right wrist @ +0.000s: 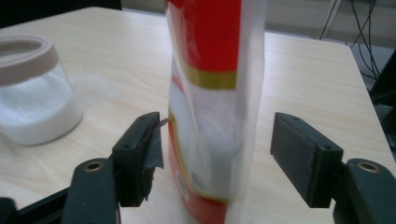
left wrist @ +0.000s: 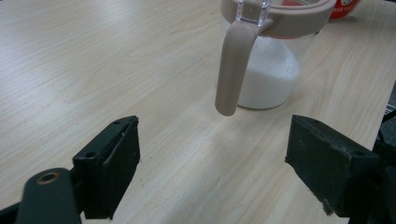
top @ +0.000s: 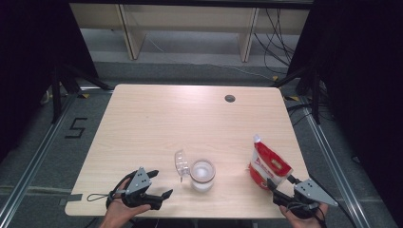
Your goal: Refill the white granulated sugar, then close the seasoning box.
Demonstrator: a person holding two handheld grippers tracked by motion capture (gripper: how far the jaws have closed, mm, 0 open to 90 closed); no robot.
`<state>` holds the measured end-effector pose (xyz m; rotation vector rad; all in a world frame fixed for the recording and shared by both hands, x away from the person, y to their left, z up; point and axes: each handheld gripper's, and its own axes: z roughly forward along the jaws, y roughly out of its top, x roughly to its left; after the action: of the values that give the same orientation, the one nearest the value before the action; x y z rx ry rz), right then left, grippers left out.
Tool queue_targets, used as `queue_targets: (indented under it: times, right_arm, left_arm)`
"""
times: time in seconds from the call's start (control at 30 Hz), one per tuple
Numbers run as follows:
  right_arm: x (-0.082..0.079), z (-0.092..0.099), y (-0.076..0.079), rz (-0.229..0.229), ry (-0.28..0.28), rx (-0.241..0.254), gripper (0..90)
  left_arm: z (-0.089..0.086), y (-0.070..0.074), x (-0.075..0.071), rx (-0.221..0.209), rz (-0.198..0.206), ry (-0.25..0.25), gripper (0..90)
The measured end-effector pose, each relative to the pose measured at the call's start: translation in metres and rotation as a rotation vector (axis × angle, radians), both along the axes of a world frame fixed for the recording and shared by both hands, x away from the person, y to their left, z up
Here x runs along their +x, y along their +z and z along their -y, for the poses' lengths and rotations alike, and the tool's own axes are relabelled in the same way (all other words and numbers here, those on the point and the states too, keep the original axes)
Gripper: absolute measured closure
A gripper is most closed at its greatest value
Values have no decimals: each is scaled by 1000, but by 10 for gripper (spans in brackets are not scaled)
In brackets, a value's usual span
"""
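Note:
A clear jar (top: 203, 175) with a beige rim and white powder inside stands near the table's front edge, its clear lid (top: 181, 164) flipped open to the left. My left gripper (top: 161, 184) lies open just left of it; in the left gripper view the jar (left wrist: 271, 70) and its hanging beige strap (left wrist: 232, 70) stand beyond the gripper (left wrist: 212, 154), untouched. A red and white pouch (top: 268, 166) stands upright at the front right. My right gripper (top: 281, 182) is open around its base; the pouch (right wrist: 215, 107) stands between the pads of that gripper (right wrist: 217, 154), which do not press on it.
The light wooden table (top: 157, 118) has a dark cable hole (top: 230, 98) at the back right. The jar (right wrist: 32, 93) sits left of the pouch in the right gripper view. Pale shelving (top: 190, 28) and cables (top: 280, 33) lie on the floor behind; black curtains flank both sides.

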<state>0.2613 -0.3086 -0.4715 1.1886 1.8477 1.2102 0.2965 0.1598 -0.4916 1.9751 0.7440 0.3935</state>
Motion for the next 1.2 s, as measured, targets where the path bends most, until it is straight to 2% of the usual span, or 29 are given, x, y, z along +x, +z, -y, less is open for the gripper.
queue_targets:
  times: [0.07,0.1,0.13,0.17,0.2,0.23,0.27,0.3,0.33,0.37,0.4,0.43,0.5,0.53,0.57,0.6,0.67,0.7,0.73,0.77,0.8,0.93,1.0,1.03,1.07,1.1,1.17,1.2]
  right_arm:
    - [-2,2,1,-24,13,2,331]
    - [-4,1,0,-9,-14,1,329]
    - [-4,1,0,-15,-9,-3,329]
    - [-5,2,0,-14,-8,-9,324]
    - [-7,1,0,-40,-8,10,311]
    - [-9,2,-1,-32,-17,9,297]
    - [-10,2,-1,-32,-22,3,292]
    - [-12,2,-1,-40,-26,5,277]
    - [-13,4,-1,-34,-27,-14,255]
    - [-15,3,-1,-51,-31,-4,241]
    - [-15,5,-2,-46,-22,-4,241]
    - [-15,6,-3,-38,-12,-4,243]
    - [-18,5,-4,-54,-9,3,244]
    - [-20,6,-3,-63,-9,-10,244]
    - [-20,5,-4,-47,-5,-9,251]
    - [-21,5,-4,-52,-5,-16,257]
    - [-23,4,-4,-73,-22,5,243]
    - [-24,2,-4,-93,-29,34,243]
    - [-21,4,-5,-66,-9,6,243]
    - [-22,2,-4,-86,-7,16,243]
    - [-20,3,-4,-65,1,-18,242]
    - [-19,1,-5,-69,10,-23,236]
    - [-22,-2,-4,-111,-9,9,235]
    - [-19,1,-5,-81,9,-23,234]
    - [-19,2,-5,-77,8,-27,235]
    - [-19,2,-5,-73,10,-32,235]
    - [-18,2,-5,-69,9,-35,234]
    - [-18,2,-6,-72,10,-36,235]
  left_arm:
    - [-1,1,0,5,9,-11,171]
    - [-1,1,0,1,2,-3,171]
    - [-1,1,-2,-3,-3,12,170]
    - [-2,0,-1,-15,-2,6,171]
    - [-2,0,-1,-16,-3,10,171]
    - [-2,0,-1,-17,0,10,171]
    - [-3,1,-1,-1,3,3,171]
    - [-2,1,-1,-16,-4,9,171]
    - [-2,1,-2,-18,-1,11,171]
    - [-2,2,-2,-3,6,6,171]
    - [-3,2,-1,7,17,-5,171]
    - [-3,2,-1,3,15,-6,171]
    - [-3,2,-1,7,16,-4,171]
    - [-2,1,-3,-11,-2,12,171]
    - [-2,2,-3,-8,0,8,171]
    - [-2,1,-3,-23,-3,11,171]
    - [-3,1,-3,-24,-2,14,171]
    - [-3,1,-3,-24,-2,14,171]
    - [-4,1,-3,-12,5,10,171]
    - [-4,1,-4,-22,-3,19,171]
    - [-5,2,-3,-12,16,7,171]
    - [-5,3,-3,-18,15,9,171]
    - [-5,3,-3,-22,8,17,171]
    - [-5,3,-2,-12,14,11,171]
    - [-6,4,-1,17,20,1,171]
    - [-4,4,-2,-16,16,8,171]
    - [-4,4,-2,-14,19,8,171]
    - [-3,4,-3,-27,5,29,174]
